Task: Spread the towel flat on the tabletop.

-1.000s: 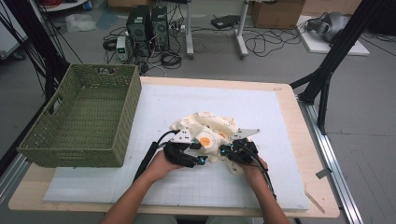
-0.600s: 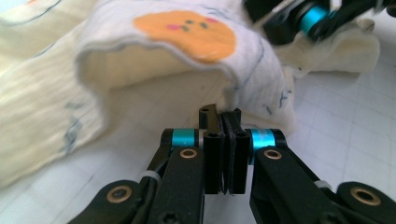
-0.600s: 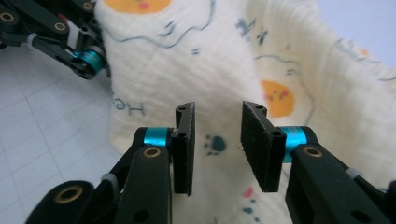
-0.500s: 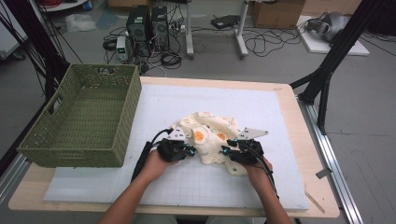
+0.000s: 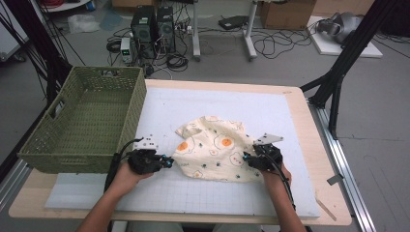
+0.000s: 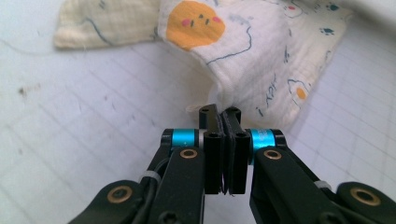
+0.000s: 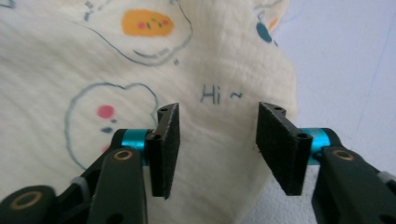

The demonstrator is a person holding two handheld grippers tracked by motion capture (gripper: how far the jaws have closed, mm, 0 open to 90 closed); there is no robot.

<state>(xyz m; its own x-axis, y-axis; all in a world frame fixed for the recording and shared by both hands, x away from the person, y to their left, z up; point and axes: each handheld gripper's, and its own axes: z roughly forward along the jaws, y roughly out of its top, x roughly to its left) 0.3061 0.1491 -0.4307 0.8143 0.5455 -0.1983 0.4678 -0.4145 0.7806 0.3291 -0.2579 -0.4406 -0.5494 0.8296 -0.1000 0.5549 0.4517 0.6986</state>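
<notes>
From above, the egg-print cloth lies rumpled on the white mat of the bench, right of the green basket. The left gripper pinches its near left corner; the right gripper sits at the cloth's right edge.

In the left gripper view, the fingers are clamped tight on a corner of cloth.

In the right gripper view, the fingers have just been opening and stand apart over the cloth, pressing nothing.

It looks only part spread; smoothing or folding remains.
</notes>
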